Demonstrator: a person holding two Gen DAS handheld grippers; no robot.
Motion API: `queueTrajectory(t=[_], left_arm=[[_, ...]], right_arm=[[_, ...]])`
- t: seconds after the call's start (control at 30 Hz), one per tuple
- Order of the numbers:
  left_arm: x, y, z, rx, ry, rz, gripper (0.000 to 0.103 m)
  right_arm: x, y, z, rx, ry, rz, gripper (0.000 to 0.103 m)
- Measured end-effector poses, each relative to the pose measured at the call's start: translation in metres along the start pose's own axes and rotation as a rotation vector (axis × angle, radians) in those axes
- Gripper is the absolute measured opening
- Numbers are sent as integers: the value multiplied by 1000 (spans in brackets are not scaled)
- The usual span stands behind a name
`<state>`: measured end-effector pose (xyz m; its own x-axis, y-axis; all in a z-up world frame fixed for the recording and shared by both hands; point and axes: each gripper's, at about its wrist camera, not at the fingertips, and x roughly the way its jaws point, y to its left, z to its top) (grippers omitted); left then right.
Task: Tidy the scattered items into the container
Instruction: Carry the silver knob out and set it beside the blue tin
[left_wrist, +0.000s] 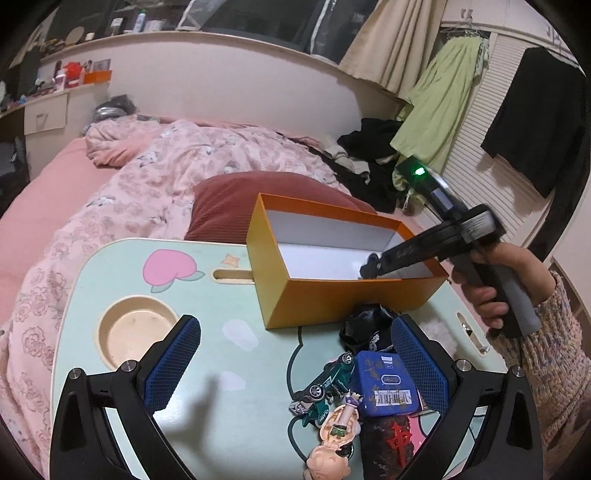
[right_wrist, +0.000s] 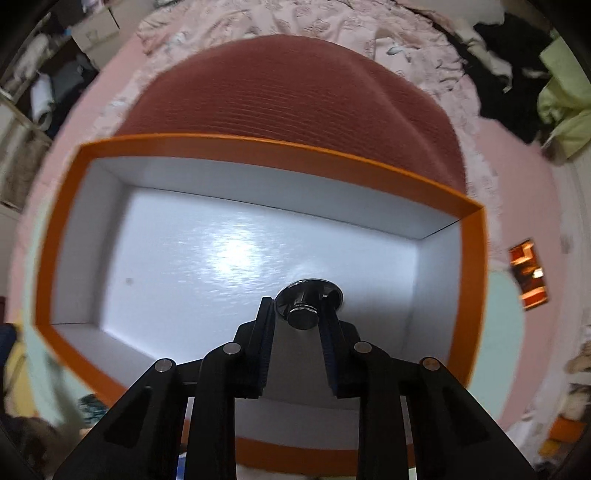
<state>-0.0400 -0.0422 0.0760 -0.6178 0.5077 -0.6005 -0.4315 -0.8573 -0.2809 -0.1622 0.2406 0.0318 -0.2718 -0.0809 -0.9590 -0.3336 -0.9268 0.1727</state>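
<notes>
An orange box (left_wrist: 343, 301) with a white inside stands on the pale green lap table (left_wrist: 236, 354). My right gripper (left_wrist: 369, 269) reaches into it from the right; in its own view the gripper (right_wrist: 301, 312) is shut on a small shiny metal knob-like piece (right_wrist: 304, 301) above the box floor (right_wrist: 221, 258). My left gripper (left_wrist: 295, 365) is open and empty above the table. Between and below its fingers lie a green toy car (left_wrist: 330, 376), a blue tin (left_wrist: 386, 384), a small figure (left_wrist: 338, 432), a black item with a red character (left_wrist: 393, 439) and a black crumpled item (left_wrist: 364, 326).
The table has a round cup recess (left_wrist: 135, 334) at the left and a slot (left_wrist: 232, 275) by the box. Behind it are a red cushion (left_wrist: 258, 199) and a pink quilt (left_wrist: 166, 166) on the bed. Clothes hang at the right.
</notes>
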Motion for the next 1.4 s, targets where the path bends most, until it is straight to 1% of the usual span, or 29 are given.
queueTrajectory(t=[0.1,0.2,0.27,0.37,0.4,0.53,0.6,0.67,0.73,0.9,0.97,1.07,1.13,1.2,1.27,1.33,1.4], left_arm=[[-2,1,0,-1,-5,8,103],[-1,2,0,-4,-7,12,103],[0,3,0,-9,-5,5,103],[3,4,0,-10,3,-4,103],[3,3,-1,-7,6,-4,103],[1,4,-2,-6,5,-5,103],[2,5,-3,-10,9,2,103],[2,5,-5,-9,17,11,103],[3,4,-7,-7,23,14,103],[2,-2,-14,11,31,23,103],[1,-3,-17,16,36,25,103],[-2,-5,-21,21,38,30,103],[-5,-6,-23,24,36,32,103],[-9,-8,-27,28,33,35,103],[-13,-9,-31,31,32,40,103],[-16,-10,-36,34,35,44,103],[-19,-12,-40,39,35,48,103]], right_arm=[[-24,-10,-4,55,-68,162,25],[-51,-22,-7,96,-131,288,25],[-64,-24,-9,105,-155,337,25],[-72,-22,-9,102,-163,332,25],[-73,-22,-10,116,-168,352,25],[-74,-20,-17,137,-152,508,25],[-76,-13,-25,118,-148,580,25],[-78,-5,-37,98,-150,615,25],[-78,3,-50,72,-159,611,25],[-70,33,-84,11,-157,566,25],[-63,44,-95,-4,-151,546,26],[-53,51,-107,-1,-147,544,26],[-50,54,-111,4,-172,524,26],[-54,55,-114,8,-236,483,27],[-59,56,-118,17,-288,441,33],[-63,58,-124,17,-313,409,56],[-67,55,-132,20,-346,394,62]])
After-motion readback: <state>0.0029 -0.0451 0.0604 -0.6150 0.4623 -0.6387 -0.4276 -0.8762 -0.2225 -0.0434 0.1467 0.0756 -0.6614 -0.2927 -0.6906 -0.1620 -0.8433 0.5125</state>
